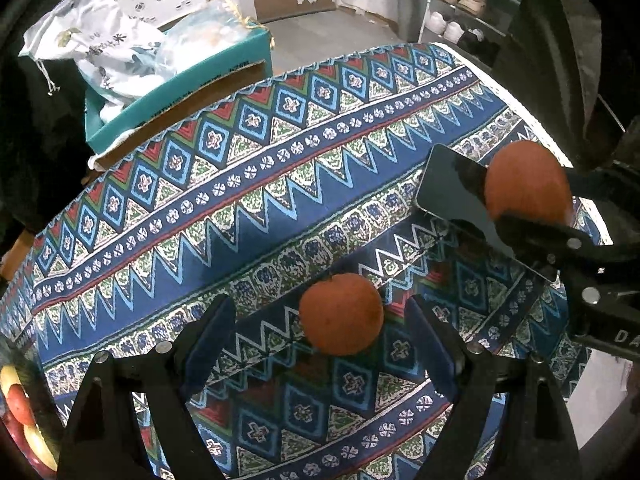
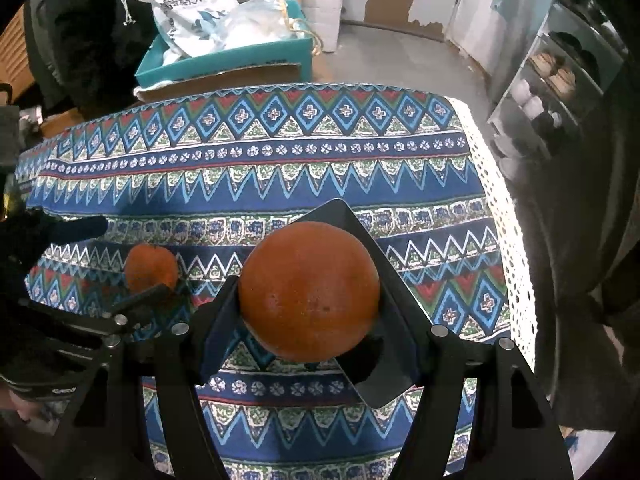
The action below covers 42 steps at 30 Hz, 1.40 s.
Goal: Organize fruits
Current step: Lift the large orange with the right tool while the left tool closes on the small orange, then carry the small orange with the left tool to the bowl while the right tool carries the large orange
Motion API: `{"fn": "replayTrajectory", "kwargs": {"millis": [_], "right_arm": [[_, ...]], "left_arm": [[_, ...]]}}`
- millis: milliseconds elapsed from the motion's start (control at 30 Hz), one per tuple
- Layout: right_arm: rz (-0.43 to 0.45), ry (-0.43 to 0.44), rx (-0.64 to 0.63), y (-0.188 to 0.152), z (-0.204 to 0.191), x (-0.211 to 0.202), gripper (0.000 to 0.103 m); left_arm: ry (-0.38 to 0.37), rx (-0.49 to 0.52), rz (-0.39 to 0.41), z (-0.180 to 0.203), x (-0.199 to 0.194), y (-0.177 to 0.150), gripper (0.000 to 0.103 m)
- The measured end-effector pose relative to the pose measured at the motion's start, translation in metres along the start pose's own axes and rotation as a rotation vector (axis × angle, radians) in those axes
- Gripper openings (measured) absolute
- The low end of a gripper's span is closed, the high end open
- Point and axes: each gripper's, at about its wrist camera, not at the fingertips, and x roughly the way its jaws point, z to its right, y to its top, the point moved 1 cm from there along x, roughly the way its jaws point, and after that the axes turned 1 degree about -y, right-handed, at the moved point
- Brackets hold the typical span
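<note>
Two oranges are the objects being organized. The first orange (image 2: pixel 309 290) is clamped between the pads of the right hand-held gripper (image 2: pixel 310 300), gripped at its widest girth so that the round fruit cannot roll out; it is carried above a dark flat phone (image 2: pixel 380 384) that lies on the counter (image 2: pixel 280 160), and whether it touches the phone cannot be told. The second orange (image 1: pixel 341 314) rests on the patterned cloth, just left of the phone, and sits between the spread jaws of the left hand-held gripper (image 1: pixel 324 320), whose pads stand clear of the peel on both sides, so this gripper is released and appears positioned to close on the fruit. Both grippers point steeply downward, an attitude suited to taking round things from above. At the left wrist view's lower left edge, further fruit (image 1: pixel 18 404) shows, probably the collecting place. Beyond the counter stand a teal box (image 1: pixel 180 92) of bags and a shoe rack (image 1: pixel 460 8).
</note>
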Motion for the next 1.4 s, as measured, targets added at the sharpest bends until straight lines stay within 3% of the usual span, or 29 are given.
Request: {"fn": "replayTrajectory", "kwargs": {"millis": [167, 300, 467, 1400], "right_arm": [[-0.005, -0.002, -0.011, 0.001, -0.003, 0.002, 0.068], [-0.006, -0.004, -0.02, 0.001, -0.006, 0.003, 0.068], [-0.005, -0.015, -0.036, 0.002, -0.01, 0.002, 0.068], [0.143, -0.002, -0.106, 0.022, -0.05, -0.053, 0.068]], "left_arm": [[-0.016, -0.006, -0.011, -0.002, 0.005, -0.004, 0.07], [-0.104, -0.018, -0.024, -0.003, 0.008, -0.005, 0.045], [-0.056, 0.003, 0.002, -0.003, 0.003, -0.01, 0.044], [0.021, -0.15, 0.17, -0.061, -0.092, -0.019, 0.044]]}}
